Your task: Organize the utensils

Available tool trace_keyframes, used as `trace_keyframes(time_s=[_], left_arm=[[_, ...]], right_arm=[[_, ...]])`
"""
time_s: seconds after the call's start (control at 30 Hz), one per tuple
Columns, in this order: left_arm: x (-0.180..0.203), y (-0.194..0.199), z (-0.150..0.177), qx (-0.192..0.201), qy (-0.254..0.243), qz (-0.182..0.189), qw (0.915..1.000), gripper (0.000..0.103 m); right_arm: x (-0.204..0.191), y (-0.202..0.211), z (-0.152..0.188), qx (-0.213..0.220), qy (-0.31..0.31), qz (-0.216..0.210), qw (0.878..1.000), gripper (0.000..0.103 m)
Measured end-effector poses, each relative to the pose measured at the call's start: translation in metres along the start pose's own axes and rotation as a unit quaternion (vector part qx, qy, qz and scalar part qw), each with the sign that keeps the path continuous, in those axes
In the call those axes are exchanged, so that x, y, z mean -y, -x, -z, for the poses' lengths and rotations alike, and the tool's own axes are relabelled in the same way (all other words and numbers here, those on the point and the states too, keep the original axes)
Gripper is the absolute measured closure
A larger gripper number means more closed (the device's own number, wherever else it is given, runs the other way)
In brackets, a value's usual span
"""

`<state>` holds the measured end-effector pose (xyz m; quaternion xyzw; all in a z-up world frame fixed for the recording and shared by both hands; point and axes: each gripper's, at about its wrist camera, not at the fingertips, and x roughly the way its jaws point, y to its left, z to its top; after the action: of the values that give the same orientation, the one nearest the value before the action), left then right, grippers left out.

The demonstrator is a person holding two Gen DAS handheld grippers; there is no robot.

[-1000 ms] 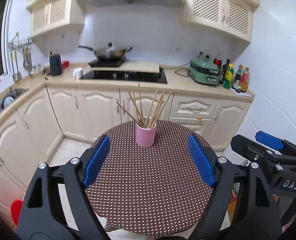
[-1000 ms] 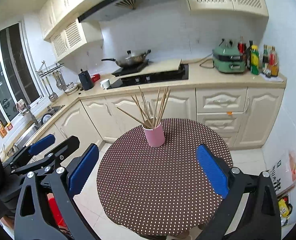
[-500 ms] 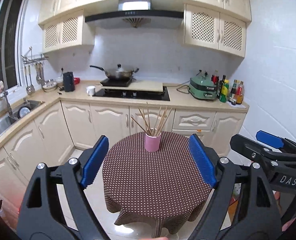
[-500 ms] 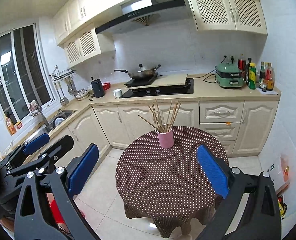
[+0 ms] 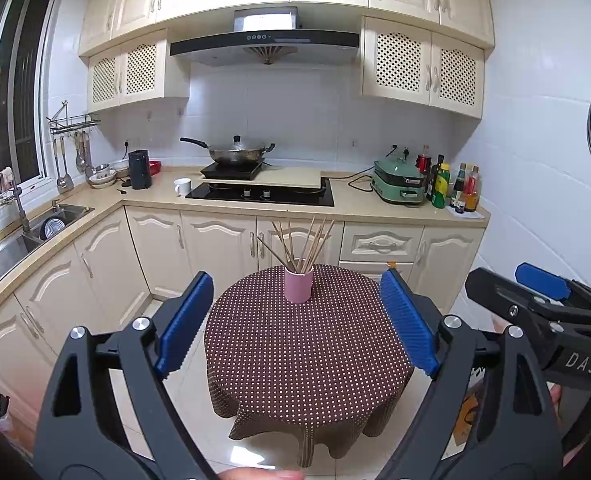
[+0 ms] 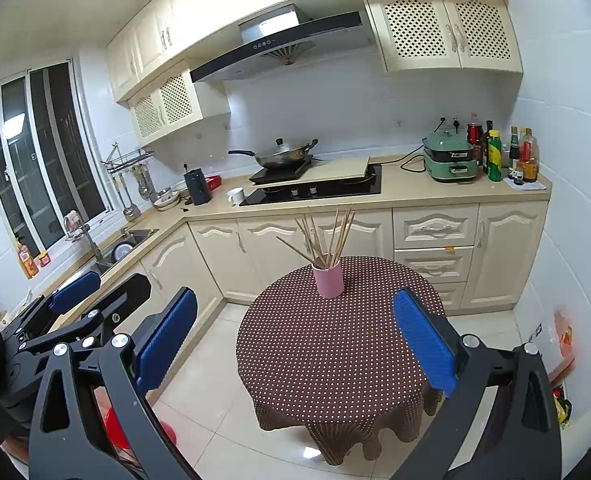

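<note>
A pink cup (image 5: 298,286) holding several wooden chopsticks (image 5: 301,242) stands at the far side of a round table with a brown dotted cloth (image 5: 307,348). It also shows in the right wrist view (image 6: 328,279), with the chopsticks (image 6: 327,238) fanned out. My left gripper (image 5: 297,326) is open and empty, well back from the table. My right gripper (image 6: 295,340) is open and empty, also well back. The right gripper shows at the right edge of the left wrist view (image 5: 535,300).
Cream kitchen cabinets and a counter (image 5: 351,210) run behind the table, with a hob, wok (image 5: 237,154) and green cooker (image 5: 399,180). A sink (image 5: 35,228) is at the left. A red object (image 6: 115,428) lies on the tiled floor.
Both grippers have pulled back and up from the table. The table and cup now look smaller and farther away. Both grippers stay open.
</note>
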<state>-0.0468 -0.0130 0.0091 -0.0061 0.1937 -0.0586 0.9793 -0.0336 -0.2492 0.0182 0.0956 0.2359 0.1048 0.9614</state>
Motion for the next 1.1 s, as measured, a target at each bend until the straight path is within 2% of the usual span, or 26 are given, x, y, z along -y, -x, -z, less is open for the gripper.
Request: trace_keyframes(time_s=[0.13,0.4,0.53,1.1], left_arm=[[0.006,-0.006,0.000,-0.009,0.006,-0.009,0.9999,0.017],[0.016,-0.011,0.003,0.006,-0.002,-0.012,0.9999,0.017],[0.018,-0.015,0.006,0.004,-0.006,-0.021,0.9997,0.017],[0.017,-0.018,0.007,0.004,-0.003,-0.020,0.9998,0.017]], right_arm=[[0.007,-0.006,-0.002,-0.005,-0.007,-0.007,1.000,0.008],[0.013,-0.003,0.000,0.015,0.007,-0.010,1.000,0.008],[0.018,-0.007,0.004,0.004,0.002,-0.009,1.000,0.008],[0.015,-0.001,0.004,0.008,0.011,0.000,1.000,0.008]])
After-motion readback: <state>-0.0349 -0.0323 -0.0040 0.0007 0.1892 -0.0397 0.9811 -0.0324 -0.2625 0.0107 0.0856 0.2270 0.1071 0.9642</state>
